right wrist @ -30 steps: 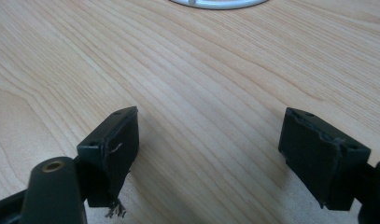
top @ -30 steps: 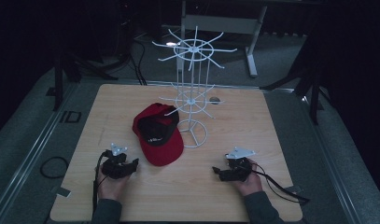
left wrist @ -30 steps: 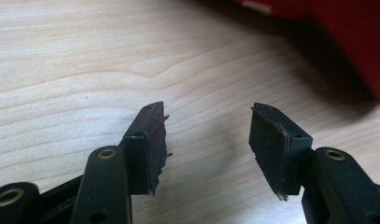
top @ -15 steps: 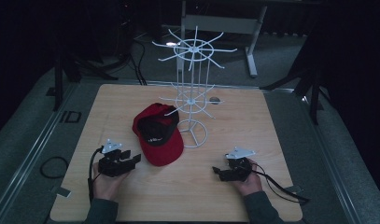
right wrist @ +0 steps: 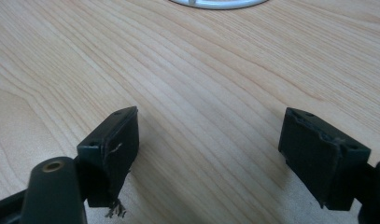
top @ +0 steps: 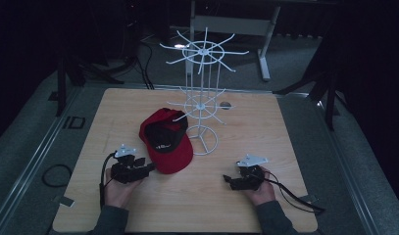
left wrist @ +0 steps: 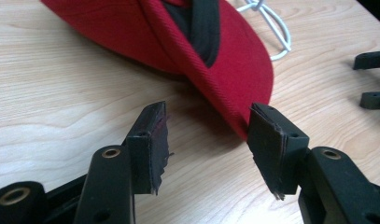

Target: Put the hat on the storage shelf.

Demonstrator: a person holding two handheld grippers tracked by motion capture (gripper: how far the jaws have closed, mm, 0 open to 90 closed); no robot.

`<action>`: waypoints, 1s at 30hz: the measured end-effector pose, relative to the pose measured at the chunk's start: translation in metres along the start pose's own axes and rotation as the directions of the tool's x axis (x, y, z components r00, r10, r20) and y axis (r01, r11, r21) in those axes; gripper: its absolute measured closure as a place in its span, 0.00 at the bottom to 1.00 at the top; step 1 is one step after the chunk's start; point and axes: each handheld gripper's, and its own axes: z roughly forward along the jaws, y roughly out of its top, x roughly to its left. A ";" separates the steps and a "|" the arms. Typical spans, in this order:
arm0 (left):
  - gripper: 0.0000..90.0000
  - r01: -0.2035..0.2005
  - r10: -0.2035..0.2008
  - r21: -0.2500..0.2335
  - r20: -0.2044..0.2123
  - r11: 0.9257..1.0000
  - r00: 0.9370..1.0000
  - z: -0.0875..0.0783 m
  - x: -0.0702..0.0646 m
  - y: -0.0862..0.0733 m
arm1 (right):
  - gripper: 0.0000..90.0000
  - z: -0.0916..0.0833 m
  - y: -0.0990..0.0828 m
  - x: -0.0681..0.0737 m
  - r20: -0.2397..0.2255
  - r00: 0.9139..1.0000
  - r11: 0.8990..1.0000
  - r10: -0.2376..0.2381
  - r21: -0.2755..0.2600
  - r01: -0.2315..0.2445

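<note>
"Looking down from the high view, where is the cap?"

"I see the red fabric baseball cap with a black front panel (top: 165, 142) lying on the pale wooden worktop (top: 265, 127), a little left of the frame's centre, its brim toward the bottom edge. It lies just beside the round base of the white wire display stand (top: 202, 105), which rises toward the upper middle."

"And your left gripper?"

"My left gripper (top: 147, 168) sits at the lower left, pointing right toward the brim. In the left gripper view its fingers (left wrist: 150, 144) stand partly apart, and the brim's tip lies just ahead of the gap, close by the right-hand finger; nothing is pinched."

"The right one?"

"My right gripper (top: 227, 180) rests at the lower right, well apart from the cap. Its fingers (right wrist: 114, 154) are spread wide over bare wood, holding nothing."
</note>
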 end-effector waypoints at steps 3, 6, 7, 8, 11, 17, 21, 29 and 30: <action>0.54 0.004 -0.004 0.013 0.014 1.000 1.000 0.005 -0.003 0.002 | 0.22 0.000 0.000 0.000 0.000 1.000 1.000 0.000 0.000 0.000; 0.55 0.001 -0.002 0.040 0.021 0.999 1.000 0.013 -0.005 0.003 | 0.22 0.000 0.000 0.000 0.000 1.000 1.000 0.000 0.000 0.000; 0.55 0.003 -0.004 0.048 0.025 0.999 1.000 0.016 -0.006 0.003 | 0.22 0.000 0.000 0.000 0.000 1.000 1.000 0.000 0.000 0.000; 0.56 0.004 -0.005 0.057 0.025 0.998 1.000 0.020 -0.007 0.003 | 0.22 0.000 0.000 0.000 0.000 1.000 1.000 0.000 0.000 0.000; 0.61 0.015 -0.018 0.067 0.044 0.998 0.999 0.028 -0.007 0.003 | 0.22 0.000 0.000 0.000 0.000 1.000 1.000 0.000 0.000 0.000; 0.65 0.038 -0.044 0.088 0.069 0.995 0.997 0.045 -0.009 0.003 | 0.22 0.000 0.000 0.000 0.000 1.000 1.000 0.000 0.000 0.000; 0.68 0.045 -0.052 0.102 0.071 0.994 0.996 0.052 -0.009 0.004 | 0.22 0.000 0.000 0.000 0.000 1.000 1.000 0.000 0.000 0.000; 0.71 0.029 -0.039 0.128 0.078 0.991 0.996 0.057 -0.008 0.007 | 0.22 0.000 0.000 0.000 0.000 1.000 1.000 0.000 0.000 0.000; 0.71 0.029 -0.040 0.129 0.079 0.991 0.996 0.057 -0.008 0.007 | 0.22 0.000 0.000 0.000 0.000 1.000 1.000 0.000 0.000 0.000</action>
